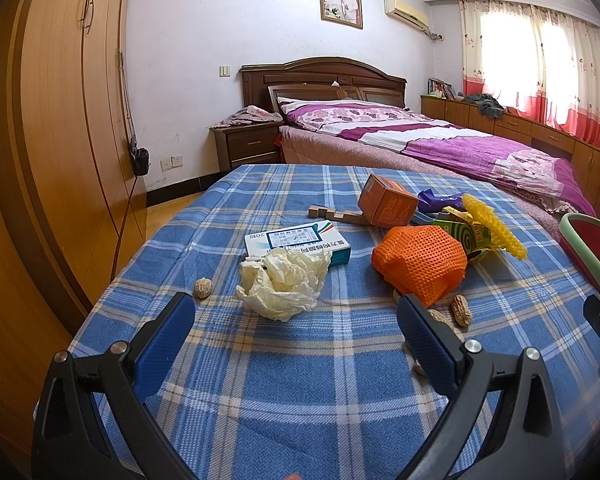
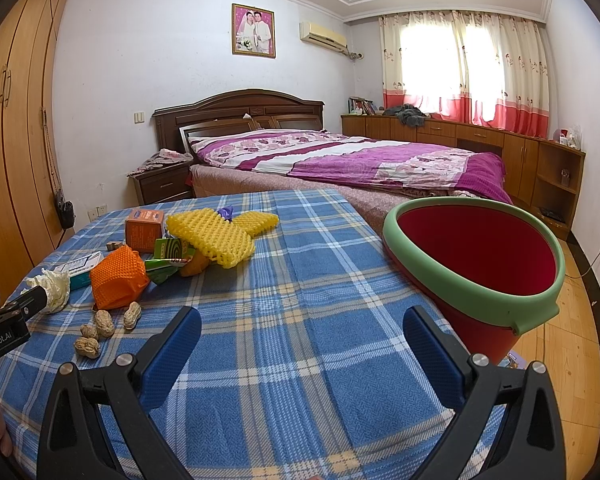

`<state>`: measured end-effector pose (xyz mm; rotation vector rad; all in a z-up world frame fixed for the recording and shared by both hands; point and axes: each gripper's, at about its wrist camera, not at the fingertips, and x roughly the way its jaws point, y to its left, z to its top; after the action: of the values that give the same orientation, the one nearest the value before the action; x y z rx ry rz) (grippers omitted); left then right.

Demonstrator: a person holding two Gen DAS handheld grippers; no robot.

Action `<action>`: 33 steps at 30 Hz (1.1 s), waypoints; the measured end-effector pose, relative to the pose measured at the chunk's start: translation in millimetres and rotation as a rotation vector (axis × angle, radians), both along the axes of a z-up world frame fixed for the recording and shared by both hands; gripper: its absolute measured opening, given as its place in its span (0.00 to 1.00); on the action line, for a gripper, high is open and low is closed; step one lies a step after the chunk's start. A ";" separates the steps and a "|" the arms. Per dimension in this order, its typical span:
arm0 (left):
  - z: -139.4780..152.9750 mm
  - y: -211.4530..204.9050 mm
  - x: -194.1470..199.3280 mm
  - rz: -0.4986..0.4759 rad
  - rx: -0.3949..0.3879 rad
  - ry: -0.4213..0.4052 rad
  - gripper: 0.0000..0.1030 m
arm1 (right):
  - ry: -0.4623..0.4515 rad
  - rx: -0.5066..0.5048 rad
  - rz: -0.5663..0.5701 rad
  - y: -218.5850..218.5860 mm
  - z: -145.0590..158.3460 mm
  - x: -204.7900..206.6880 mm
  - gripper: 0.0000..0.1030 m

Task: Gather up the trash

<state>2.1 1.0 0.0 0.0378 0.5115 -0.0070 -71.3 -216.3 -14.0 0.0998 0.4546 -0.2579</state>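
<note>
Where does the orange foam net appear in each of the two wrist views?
Left wrist view: the orange foam net lies right of centre, just beyond the left gripper's right finger.
Right wrist view: the same net sits at the left, above the peanuts.
Shared landmark: the yellow foam net lies behind it.

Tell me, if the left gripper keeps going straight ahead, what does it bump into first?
Probably the crumpled cream-coloured plastic bag. It lies on the blue plaid blanket just ahead of the open left gripper, roughly between its fingers. The white and teal medicine box sits behind it.
</note>
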 end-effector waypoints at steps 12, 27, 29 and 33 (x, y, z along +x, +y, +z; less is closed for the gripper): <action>0.0 0.2 0.2 0.001 -0.001 0.001 0.97 | 0.000 0.001 0.000 -0.1 0.1 0.0 1.00; 0.5 -5.1 -2.4 -0.001 -0.014 0.007 0.97 | -0.001 0.001 -0.001 -1.3 0.3 -1.5 1.00; -0.1 -3.9 -2.6 -0.001 -0.014 0.007 0.97 | 0.000 0.001 -0.001 -1.7 0.1 -1.9 1.00; -5.0 1.0 0.0 -0.007 -0.014 0.023 0.97 | 0.019 -0.014 -0.003 -0.3 -0.3 -0.1 1.00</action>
<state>2.1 2.0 -5.0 0.0255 0.5346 -0.0175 -71.4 -216.6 -14.2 0.0847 0.4711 -0.2653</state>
